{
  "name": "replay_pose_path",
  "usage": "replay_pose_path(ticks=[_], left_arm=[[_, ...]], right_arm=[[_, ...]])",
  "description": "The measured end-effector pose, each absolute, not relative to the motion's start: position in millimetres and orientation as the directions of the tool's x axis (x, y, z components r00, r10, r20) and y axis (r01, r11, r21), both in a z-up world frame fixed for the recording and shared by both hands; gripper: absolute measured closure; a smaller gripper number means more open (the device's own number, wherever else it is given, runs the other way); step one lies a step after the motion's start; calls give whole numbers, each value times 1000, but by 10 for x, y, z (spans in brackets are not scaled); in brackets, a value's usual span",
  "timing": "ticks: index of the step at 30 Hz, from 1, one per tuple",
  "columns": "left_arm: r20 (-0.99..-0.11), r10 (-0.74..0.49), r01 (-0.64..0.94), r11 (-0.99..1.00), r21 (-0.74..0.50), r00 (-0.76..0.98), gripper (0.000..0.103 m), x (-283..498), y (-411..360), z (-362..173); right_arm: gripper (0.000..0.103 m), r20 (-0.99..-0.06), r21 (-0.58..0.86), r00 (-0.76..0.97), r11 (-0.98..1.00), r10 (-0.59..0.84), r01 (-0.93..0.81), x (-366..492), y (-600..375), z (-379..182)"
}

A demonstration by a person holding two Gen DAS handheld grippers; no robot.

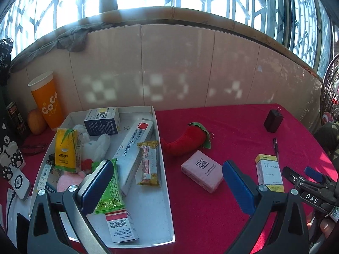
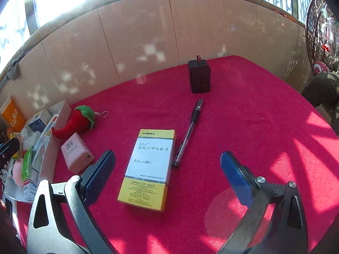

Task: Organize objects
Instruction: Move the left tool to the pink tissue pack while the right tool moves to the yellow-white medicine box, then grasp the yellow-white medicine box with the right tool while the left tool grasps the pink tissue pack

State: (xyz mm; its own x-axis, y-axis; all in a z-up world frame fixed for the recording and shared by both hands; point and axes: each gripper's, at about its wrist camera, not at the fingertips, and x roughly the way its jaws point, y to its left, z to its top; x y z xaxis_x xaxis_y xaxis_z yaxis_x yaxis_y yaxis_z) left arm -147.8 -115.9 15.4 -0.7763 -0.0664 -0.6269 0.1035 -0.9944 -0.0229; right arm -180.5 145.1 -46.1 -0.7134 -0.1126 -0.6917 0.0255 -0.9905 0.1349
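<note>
A white tray point(image 1: 163, 165) on the red cloth holds several boxes, snack bars and soft toys. My left gripper point(image 1: 167, 182) hangs open over the tray's right wall, nothing between its fingers. Right of the tray lie a red plush chili point(image 1: 186, 140), a pink box point(image 1: 201, 171), a yellow-and-white medicine box point(image 1: 269, 172), a pen point(image 1: 275, 146) and a black charger point(image 1: 273, 120). My right gripper point(image 2: 167, 169) stands open just above the medicine box point(image 2: 148, 169), empty. The pen point(image 2: 188, 133) lies beside that box, the charger point(image 2: 200, 78) farther back, the chili point(image 2: 74, 121) and pink box point(image 2: 76, 152) to the left.
An orange cup point(image 1: 47, 101), an apple point(image 1: 36, 121) and a dark can point(image 1: 14, 116) stand behind the tray near the tiled wall point(image 1: 180, 63). A power bank point(image 1: 20, 183) lies at the left. The right gripper's body point(image 1: 311, 186) shows at the left wrist view's right edge.
</note>
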Motion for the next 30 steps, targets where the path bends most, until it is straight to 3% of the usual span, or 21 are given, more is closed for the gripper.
replay_pose_path(ticks=[5,7,9,11,16,24,30], left_arm=[[-665,-40,107,-993,-60,-746,0,-1509,-1191,81],[-672,-39,104,-993,-56,-740,0,-1512,-1156,60],[-680,-20,85,-994,-63,-733,0,-1525,-1085,38],[-696,15,57,-995,-80,-718,0,-1566,-975,7],[-745,80,37,-990,-139,-662,0,-1719,-562,-164],[-822,-143,282,-959,-22,-552,0,-2155,-239,-556],[-855,-157,336,-942,-21,-494,0,-2446,-279,-747]], right_arm=[[9,-732,51,-676,-996,-89,75,-1804,1150,-659],[20,-753,14,-654,-996,-66,85,-1825,1066,-744],[40,-773,-13,-632,-995,-53,99,-1840,1005,-829],[45,-783,-42,-621,-993,-38,113,-1854,958,-912],[47,-774,-9,-630,-993,-69,120,-1863,1104,-922],[47,-763,90,-640,-996,-85,26,-1926,1623,-911],[47,-760,95,-642,-994,-102,46,-1919,1598,-923]])
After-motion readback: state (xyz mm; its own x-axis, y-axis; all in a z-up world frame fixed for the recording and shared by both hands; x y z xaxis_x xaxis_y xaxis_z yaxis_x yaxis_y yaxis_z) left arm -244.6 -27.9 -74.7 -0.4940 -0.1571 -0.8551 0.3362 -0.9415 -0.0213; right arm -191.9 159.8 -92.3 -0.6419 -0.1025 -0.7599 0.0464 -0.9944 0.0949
